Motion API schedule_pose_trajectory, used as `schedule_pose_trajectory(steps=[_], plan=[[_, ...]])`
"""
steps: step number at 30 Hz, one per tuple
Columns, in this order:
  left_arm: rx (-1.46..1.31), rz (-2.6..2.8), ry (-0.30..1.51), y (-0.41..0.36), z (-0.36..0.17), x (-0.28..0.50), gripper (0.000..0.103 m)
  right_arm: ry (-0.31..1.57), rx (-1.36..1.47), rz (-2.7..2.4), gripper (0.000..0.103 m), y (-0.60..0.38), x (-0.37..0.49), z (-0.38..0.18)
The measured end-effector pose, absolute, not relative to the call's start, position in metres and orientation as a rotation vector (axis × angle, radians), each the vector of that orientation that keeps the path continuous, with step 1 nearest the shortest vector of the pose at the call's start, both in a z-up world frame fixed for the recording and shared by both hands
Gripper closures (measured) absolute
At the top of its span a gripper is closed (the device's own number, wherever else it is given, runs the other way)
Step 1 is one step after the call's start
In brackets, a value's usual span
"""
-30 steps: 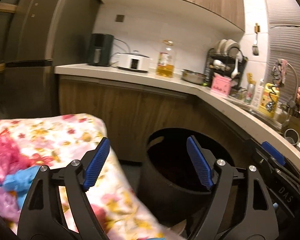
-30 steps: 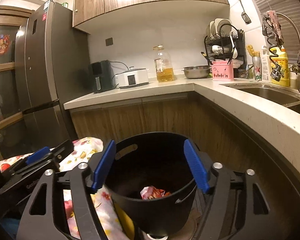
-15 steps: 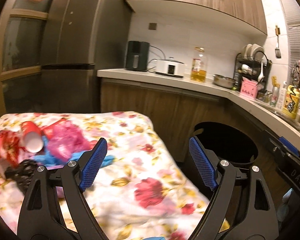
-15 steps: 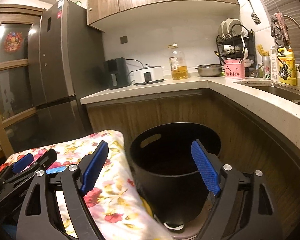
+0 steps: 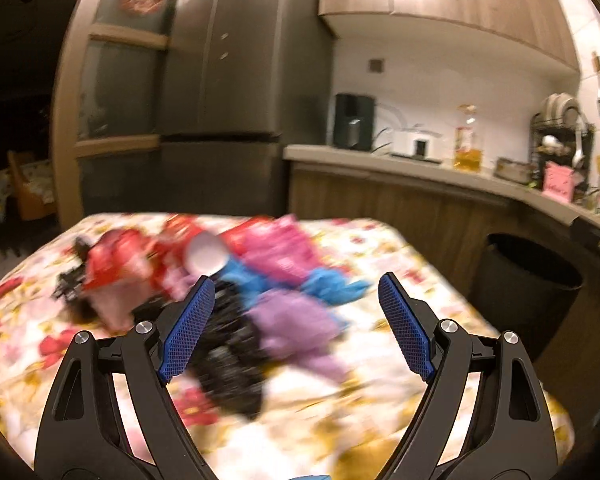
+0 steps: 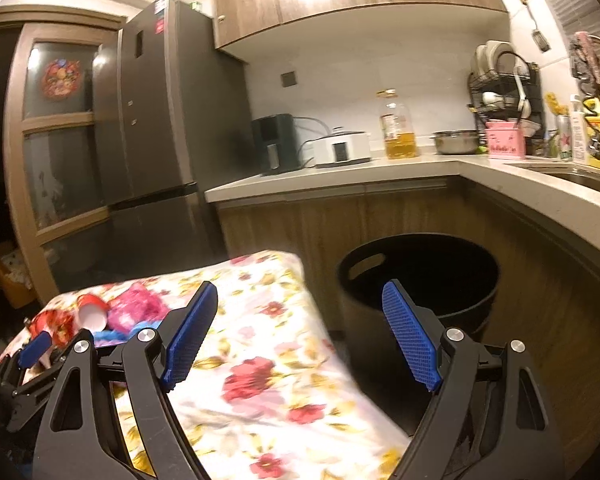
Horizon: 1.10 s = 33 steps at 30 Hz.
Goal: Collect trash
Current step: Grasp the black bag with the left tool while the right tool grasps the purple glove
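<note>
A heap of trash lies on a table with a flowered cloth (image 5: 364, 412): a red paper cup (image 5: 206, 256) on its side, a pink bag (image 5: 280, 252), a blue wrapper (image 5: 328, 286), a purple wrapper (image 5: 296, 320) and a black bag (image 5: 232, 360). My left gripper (image 5: 294, 326) hovers open just in front of the heap, nothing between its blue pads. My right gripper (image 6: 300, 336) is open and empty over the cloth's right edge (image 6: 268, 360), beside the black bin (image 6: 420, 276). From the right wrist, the cup (image 6: 92, 312) and pink bag (image 6: 138, 308) show at the left.
The black bin (image 5: 528, 284) stands on the floor between the table and the wooden cabinets. An L-shaped counter (image 6: 340, 176) carries appliances, an oil bottle (image 6: 398, 126) and a dish rack (image 6: 504, 92). A tall fridge (image 6: 156, 120) stands behind the table.
Both grippers swung left, away from the bin toward the table. The left view went from the bin to the trash heap, now close and blurred. Both stayed open and empty.
</note>
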<state>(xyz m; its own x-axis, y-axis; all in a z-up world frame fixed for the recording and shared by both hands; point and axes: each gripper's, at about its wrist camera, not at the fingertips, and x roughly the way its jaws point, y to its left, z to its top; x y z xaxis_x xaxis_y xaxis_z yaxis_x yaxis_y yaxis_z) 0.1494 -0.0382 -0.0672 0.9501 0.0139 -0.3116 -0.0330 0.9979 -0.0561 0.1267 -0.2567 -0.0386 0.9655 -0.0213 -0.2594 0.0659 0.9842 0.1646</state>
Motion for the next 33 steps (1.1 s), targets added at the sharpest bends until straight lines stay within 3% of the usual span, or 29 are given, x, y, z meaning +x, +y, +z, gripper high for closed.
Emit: schedule_pose_trajectory(steps=[8, 11, 14, 22, 25, 33], plan=[[-0.092, 0.088, 0.382, 0.004, -0.087, 0.157, 0.022, 0.274, 0.13, 0.055, 0.022, -0.202, 0.138, -0.055], [-0.133, 0.078, 0.436, 0.014, -0.095, 0.167, 0.029, 0.28, 0.124, 0.08, 0.024, -0.188, 0.142, -0.059], [-0.166, 0.076, 0.494, 0.022, -0.104, 0.176, 0.039, 0.289, 0.109, 0.105, 0.024, -0.174, 0.147, -0.064], [-0.229, 0.03, 0.565, 0.03, -0.117, 0.187, 0.082, 0.32, 0.078, 0.152, 0.029, -0.148, 0.162, -0.072], [-0.237, 0.011, 0.557, 0.033, -0.116, 0.182, 0.092, 0.337, 0.069, 0.177, 0.031, -0.136, 0.167, -0.078], [-0.228, -0.003, 0.483, 0.051, -0.097, 0.147, 0.093, 0.385, 0.03, 0.237, 0.033, -0.104, 0.181, -0.094]])
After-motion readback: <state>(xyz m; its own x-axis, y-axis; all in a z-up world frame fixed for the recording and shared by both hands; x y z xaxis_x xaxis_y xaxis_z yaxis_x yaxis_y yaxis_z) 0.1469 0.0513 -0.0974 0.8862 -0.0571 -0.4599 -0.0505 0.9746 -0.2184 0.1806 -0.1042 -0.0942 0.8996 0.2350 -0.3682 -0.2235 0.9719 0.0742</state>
